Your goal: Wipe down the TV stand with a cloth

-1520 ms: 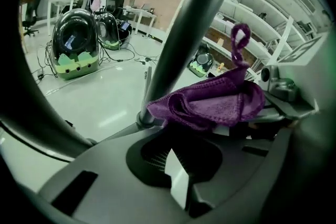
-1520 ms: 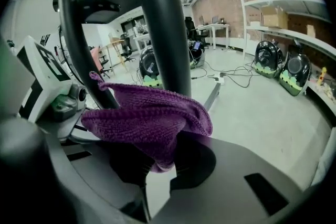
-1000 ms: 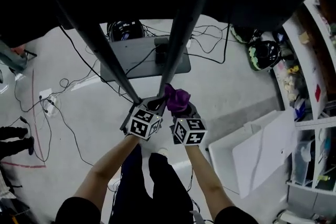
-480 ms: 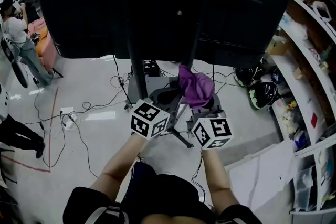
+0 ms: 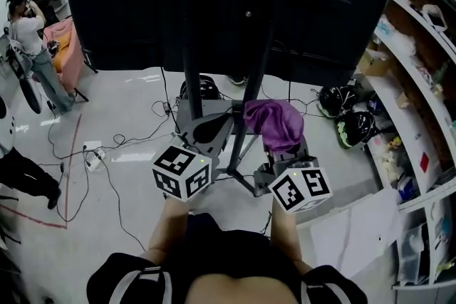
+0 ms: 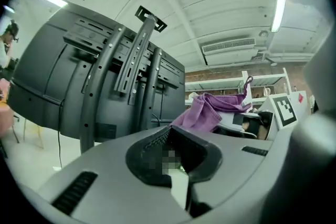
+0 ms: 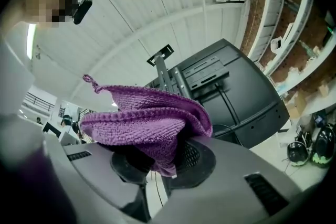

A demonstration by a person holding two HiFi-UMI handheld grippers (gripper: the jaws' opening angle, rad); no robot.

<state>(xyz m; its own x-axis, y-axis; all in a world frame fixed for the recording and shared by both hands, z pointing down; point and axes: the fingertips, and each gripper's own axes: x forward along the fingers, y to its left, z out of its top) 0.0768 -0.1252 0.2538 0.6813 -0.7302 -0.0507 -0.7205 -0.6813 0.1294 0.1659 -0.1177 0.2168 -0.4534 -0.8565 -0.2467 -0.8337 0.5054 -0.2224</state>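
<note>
The black TV stand (image 5: 191, 46) rises ahead of me, its two uprights carrying the back of a large dark screen (image 5: 320, 18). My right gripper (image 5: 276, 146) is shut on a purple cloth (image 5: 273, 121), which bunches over its jaws beside the right upright (image 5: 260, 82). In the right gripper view the cloth (image 7: 144, 118) drapes over the right gripper (image 7: 157, 157). My left gripper (image 5: 206, 130) sits to the left, near the foot of the uprights, shut on nothing. The left gripper view shows the left gripper (image 6: 173, 152), the uprights (image 6: 105, 81) and the cloth (image 6: 210, 113).
The stand's grey base plate (image 5: 187, 110) lies on the floor among loose cables (image 5: 121, 142). Two helmets (image 5: 355, 128) rest at the right, below cluttered shelves (image 5: 420, 82). A white panel (image 5: 356, 224) lies at lower right. A person (image 5: 28, 32) stands far left.
The view has swung up from the base to the screen's back. Both grippers have risen and spread apart, the right one carrying the cloth up beside the right upright.
</note>
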